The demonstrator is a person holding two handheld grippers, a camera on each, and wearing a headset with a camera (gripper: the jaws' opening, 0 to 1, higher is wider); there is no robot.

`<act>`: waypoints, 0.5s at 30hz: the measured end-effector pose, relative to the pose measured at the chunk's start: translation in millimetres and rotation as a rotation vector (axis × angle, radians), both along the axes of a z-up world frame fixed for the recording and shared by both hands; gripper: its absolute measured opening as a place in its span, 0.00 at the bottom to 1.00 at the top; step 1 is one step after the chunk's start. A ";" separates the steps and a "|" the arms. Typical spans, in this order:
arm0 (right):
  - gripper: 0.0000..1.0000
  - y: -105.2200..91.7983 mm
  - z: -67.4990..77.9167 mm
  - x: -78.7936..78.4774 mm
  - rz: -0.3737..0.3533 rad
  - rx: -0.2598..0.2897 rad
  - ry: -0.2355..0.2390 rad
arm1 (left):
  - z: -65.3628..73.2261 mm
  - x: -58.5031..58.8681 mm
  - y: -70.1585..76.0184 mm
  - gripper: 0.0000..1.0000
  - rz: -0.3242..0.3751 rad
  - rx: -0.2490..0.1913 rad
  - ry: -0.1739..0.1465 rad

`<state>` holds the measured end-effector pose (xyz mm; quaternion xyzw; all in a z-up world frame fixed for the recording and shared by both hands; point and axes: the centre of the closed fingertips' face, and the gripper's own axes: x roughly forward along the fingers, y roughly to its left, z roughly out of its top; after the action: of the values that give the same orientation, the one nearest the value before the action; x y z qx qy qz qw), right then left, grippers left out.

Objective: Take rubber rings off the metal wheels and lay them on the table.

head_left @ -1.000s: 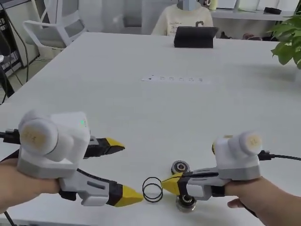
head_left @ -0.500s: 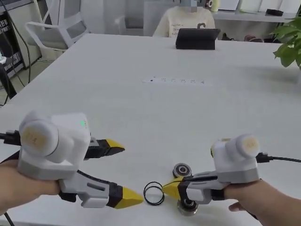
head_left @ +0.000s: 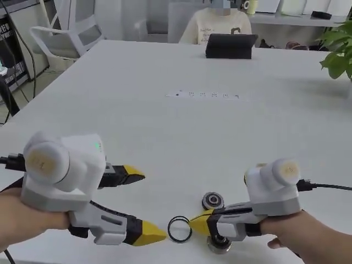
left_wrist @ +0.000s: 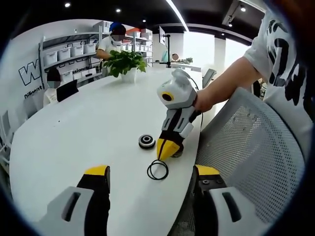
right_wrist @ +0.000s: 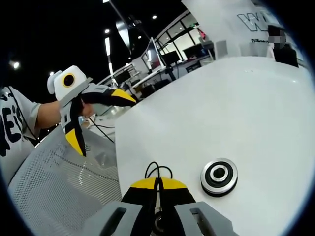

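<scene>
Two thin black rubber rings (head_left: 179, 229) lie overlapped on the white table (head_left: 181, 137) near its front edge. My right gripper (head_left: 193, 224) is shut, its yellow tips pinching the rubber rings' (right_wrist: 158, 170) near side. One metal wheel (head_left: 212, 199) lies flat just beyond it, and a second wheel (head_left: 219, 242) sits half hidden under the right gripper. My left gripper (head_left: 144, 204) hovers open to the left of the rings, holding nothing. From the left gripper (left_wrist: 152, 173), the rings (left_wrist: 157, 169) lie between its spread jaws, the right gripper (left_wrist: 164, 150) and a wheel (left_wrist: 146, 141) beyond.
A flush power strip (head_left: 202, 94) sits mid-table. At the far end a person sits behind a black tablet (head_left: 231, 45). A plant (head_left: 338, 52) stands at the right, an office chair (head_left: 60, 38) at the left, and a mesh chair (left_wrist: 246, 142) by the near edge.
The head view has tilted slightly. The right gripper and the rings have sunk a touch toward the near edge, and the loops overlap more closely. The left gripper has stayed put.
</scene>
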<state>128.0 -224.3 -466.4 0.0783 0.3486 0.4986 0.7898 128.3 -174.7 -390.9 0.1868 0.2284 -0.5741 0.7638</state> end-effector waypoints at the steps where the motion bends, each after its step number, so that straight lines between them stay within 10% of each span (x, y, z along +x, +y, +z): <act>1: 0.00 -0.5 -0.8 0.3 -0.002 -0.005 0.001 | -0.2 -0.1 0.3 0.66 0.001 0.000 0.001; 15: 0.01 -4.0 -4.7 6.1 -0.039 -0.023 0.007 | -2.2 -1.3 2.7 0.66 0.006 0.008 0.008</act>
<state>134.1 -228.2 -471.1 0.0780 0.3554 0.4788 0.7990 127.0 -172.0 -393.1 0.1869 0.2344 -0.5714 0.7639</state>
